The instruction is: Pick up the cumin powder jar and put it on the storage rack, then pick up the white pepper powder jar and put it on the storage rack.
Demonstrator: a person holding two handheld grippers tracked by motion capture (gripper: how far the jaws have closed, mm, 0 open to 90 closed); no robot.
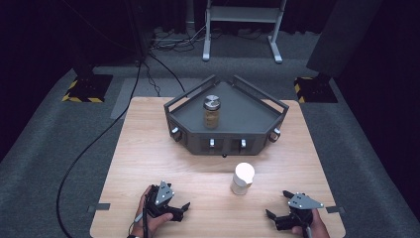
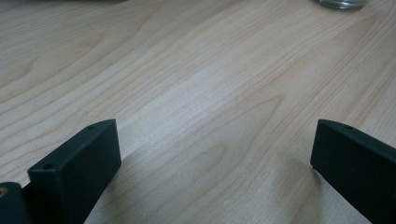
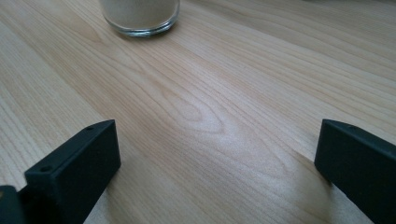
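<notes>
A white-lidded glass jar point(image 1: 242, 178) stands on the wooden table point(image 1: 148, 158) in front of a dark angular tray point(image 1: 247, 116). Its glass base point(image 3: 140, 16) fills the top of the right gripper view, and a sliver of that base point(image 2: 341, 3) peeks in at the top right of the left gripper view. Inside the tray stands a second jar point(image 1: 211, 111) with a silver lid and brown contents. My left gripper point(image 1: 181, 210) rests near the front left edge, open, nothing between its jaws. My right gripper point(image 1: 278, 205) rests at the front right, open and empty too.
The tray has raised rails and small knobs point(image 1: 212, 143) along its front wall. A black cable point(image 1: 94, 144) runs over the grey floor left of the table. A metal stand point(image 1: 242, 29) and dark posts are behind the table.
</notes>
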